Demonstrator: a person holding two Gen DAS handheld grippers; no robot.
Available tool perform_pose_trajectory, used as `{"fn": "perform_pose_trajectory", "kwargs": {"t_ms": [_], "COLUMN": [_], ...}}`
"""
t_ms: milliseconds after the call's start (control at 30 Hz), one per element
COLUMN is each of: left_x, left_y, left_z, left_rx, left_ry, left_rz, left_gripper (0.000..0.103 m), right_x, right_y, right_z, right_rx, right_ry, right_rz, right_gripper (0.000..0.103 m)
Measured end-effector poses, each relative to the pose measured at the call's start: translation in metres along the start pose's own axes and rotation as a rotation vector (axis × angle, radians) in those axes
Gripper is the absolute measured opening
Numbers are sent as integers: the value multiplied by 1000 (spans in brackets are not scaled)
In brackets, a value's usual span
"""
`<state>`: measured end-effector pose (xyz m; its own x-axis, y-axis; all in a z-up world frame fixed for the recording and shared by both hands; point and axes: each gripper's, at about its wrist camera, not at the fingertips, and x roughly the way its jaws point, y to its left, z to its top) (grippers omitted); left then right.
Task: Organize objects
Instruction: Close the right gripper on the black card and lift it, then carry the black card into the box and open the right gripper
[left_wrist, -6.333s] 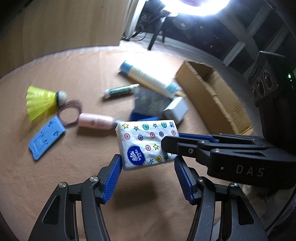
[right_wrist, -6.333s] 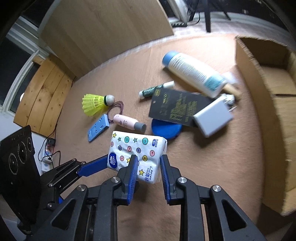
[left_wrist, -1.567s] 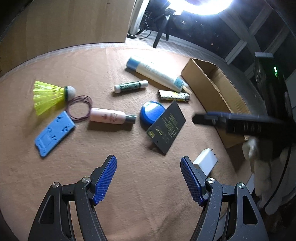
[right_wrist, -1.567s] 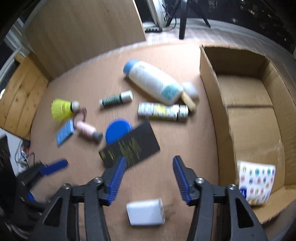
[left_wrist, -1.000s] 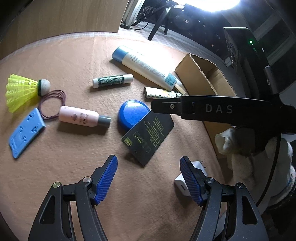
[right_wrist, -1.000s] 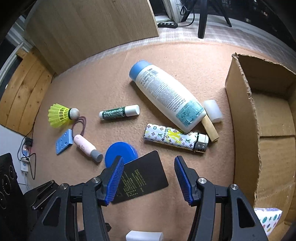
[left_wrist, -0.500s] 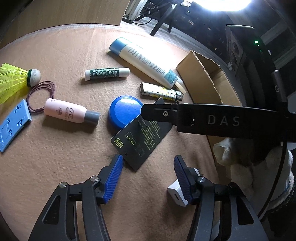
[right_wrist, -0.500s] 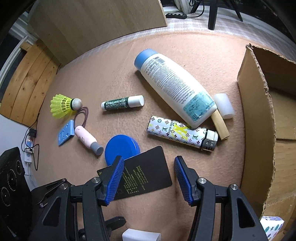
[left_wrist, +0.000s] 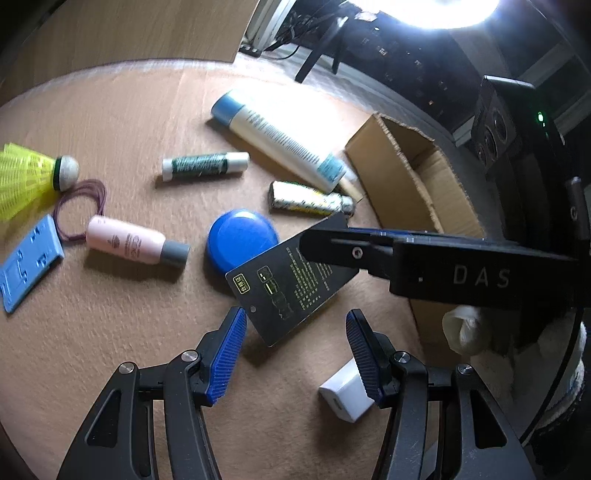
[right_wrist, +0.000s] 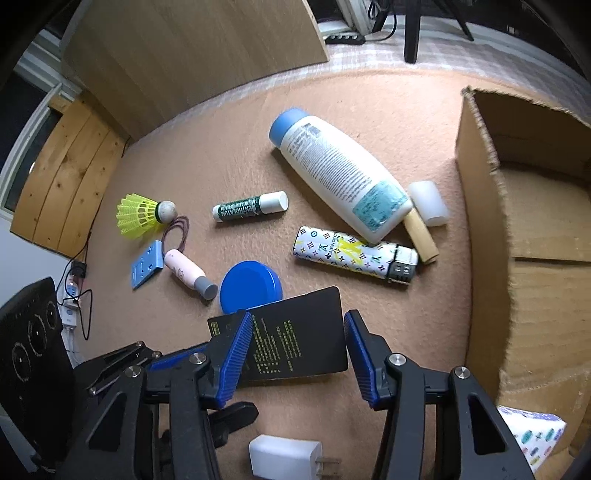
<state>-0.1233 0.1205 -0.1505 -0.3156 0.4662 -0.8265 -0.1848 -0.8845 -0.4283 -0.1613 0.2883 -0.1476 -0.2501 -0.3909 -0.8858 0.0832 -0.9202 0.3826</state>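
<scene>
black card (right_wrist: 295, 341): on the tabletop, leaning on the blue lid (right_wrist: 251, 286).
right tool (right_wrist: 297, 352): spread around the card, just been closing, not pinching.
left tool (left_wrist: 295, 349): spread, empty, just been closing.
done: tissue pack (right_wrist: 532, 435) in the box (right_wrist: 484, 206).
left: bottle, lighter, charger, more.

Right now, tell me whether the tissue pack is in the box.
In: the tissue pack lies inside the cardboard box, at its near corner.

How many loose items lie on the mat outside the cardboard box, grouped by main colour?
Blue: 2, blue round lid, blue plastic holder
White: 4, lotion bottle, charger plug, white cap, patterned lighter
Black: 1, black card
Yellow: 1, shuttlecock
Pink: 1, pink bottle
Green: 1, lip balm
Purple: 1, hair tie
Tan: 1, wooden stick
Total: 12
</scene>
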Motion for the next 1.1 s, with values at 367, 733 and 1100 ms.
{"fn": "perform_pose_trajectory", "kwargs": {"t_ms": [367,733,1100], "left_x": [-26,-3,35], "left_y": [-47,-115,-175], "left_z": [28,53,65], "left_rx": [91,199,270], "left_ry": [-90,-96,-70], "left_rz": [-27,-88,-127], "left_gripper": [60,60,60], "right_x": [-59,-117,-140], "right_y": [-13,-59,-118], "right_z": [-4,-6,-12], "right_rx": [35,105,172], "right_ry": [-100,-206,-225], "right_rz": [8,-56,-117], "right_gripper": [48,48,48]}}
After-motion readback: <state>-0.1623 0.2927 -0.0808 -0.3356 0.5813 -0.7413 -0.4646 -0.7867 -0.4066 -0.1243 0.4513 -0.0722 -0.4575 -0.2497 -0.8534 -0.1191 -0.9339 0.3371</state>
